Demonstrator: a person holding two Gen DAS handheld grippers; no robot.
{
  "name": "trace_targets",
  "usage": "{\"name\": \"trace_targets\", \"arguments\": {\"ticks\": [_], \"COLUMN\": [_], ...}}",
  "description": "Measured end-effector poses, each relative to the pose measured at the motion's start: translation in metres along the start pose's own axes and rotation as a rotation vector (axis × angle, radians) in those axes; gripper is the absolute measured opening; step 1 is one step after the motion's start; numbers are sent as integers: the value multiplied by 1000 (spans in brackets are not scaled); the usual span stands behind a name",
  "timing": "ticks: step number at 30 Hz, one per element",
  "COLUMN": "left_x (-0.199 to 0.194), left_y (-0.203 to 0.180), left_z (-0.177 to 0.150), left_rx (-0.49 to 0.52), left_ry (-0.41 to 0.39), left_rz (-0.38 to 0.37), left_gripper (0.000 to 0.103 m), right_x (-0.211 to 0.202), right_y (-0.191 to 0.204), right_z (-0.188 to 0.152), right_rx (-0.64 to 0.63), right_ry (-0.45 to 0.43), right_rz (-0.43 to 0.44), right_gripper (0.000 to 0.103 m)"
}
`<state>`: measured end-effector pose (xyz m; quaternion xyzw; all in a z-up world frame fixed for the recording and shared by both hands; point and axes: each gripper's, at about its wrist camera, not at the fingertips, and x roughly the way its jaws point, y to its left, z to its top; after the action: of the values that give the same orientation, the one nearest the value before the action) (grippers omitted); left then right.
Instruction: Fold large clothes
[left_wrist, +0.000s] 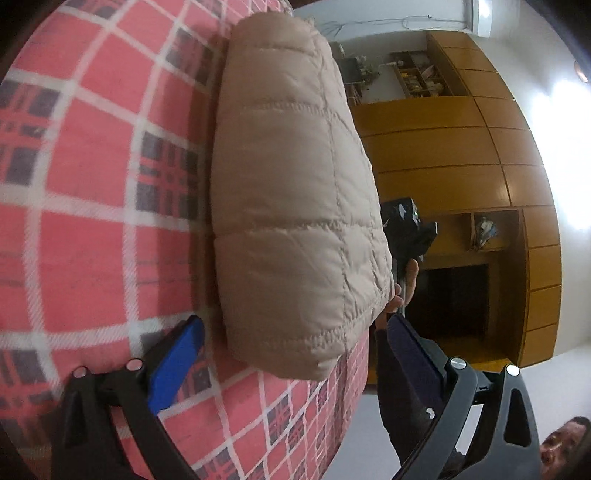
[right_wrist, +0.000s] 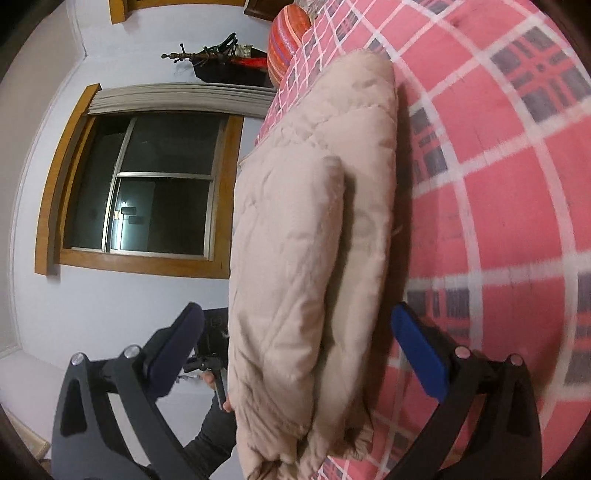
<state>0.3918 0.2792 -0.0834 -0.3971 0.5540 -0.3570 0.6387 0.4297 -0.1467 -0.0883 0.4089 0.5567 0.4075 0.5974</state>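
Note:
A beige quilted jacket (left_wrist: 295, 192) lies folded into a thick bundle on a bed with a red plaid blanket (left_wrist: 85, 221). My left gripper (left_wrist: 293, 321) is open, its blue pads (left_wrist: 173, 365) standing wide on either side of the bundle's near end without pinching it. In the right wrist view the same jacket (right_wrist: 303, 258) shows a folded sleeve or flap on top. The right gripper (right_wrist: 295, 310) is open too and straddles the opposite end of the bundle. Each view shows the other gripper, held in a hand, beyond the jacket's edge.
The plaid blanket (right_wrist: 498, 206) covers the bed around the jacket. Wooden cabinets and shelves (left_wrist: 461, 155) stand beyond the bed on one side. A dark window (right_wrist: 147, 184), a coat rack (right_wrist: 207, 55) and a striped pillow (right_wrist: 284, 40) lie on the other side.

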Motion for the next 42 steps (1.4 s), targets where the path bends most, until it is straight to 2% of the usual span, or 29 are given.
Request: {"name": "trace_targets", "arguments": {"ticks": [6,13,21,26,27,28,31,34,36,42], "left_x": [9,28,51,55,56,55,52,46,41,13], "left_y": [4,0,-9,-12,-13,-12,-10,-8,-12,-29], "left_z": [17,25,33,36,36,36,38,36,35,17], "left_rx": [-15,1,29,9,10,6,-3,2,11,55], "left_ry": [12,36,93,82,84,87,95,99,94,94], "left_rz": [-57,-53,35,31,32,35,30,22,23,27], "left_gripper": [99,99,99,99,99,97,89,81,80,80], "right_x": [13,20,38,41,41,42,42,39,37,36], "right_y": [-3,-11,-2,1,1,3,8,18,24,45], "right_z": [18,15,23,24,23,22,19,15,12,-7], "right_rx": [2,-9,-26,-47,-57,-67,-97,-126,-138,-178], "right_ry": [14,31,49,46,45,48,52,33,21,8], "right_rz": [5,24,28,16,10,-1,8,24,30,67], "right_gripper": [101,101,101,100,96,81,58,49,46,44]}}
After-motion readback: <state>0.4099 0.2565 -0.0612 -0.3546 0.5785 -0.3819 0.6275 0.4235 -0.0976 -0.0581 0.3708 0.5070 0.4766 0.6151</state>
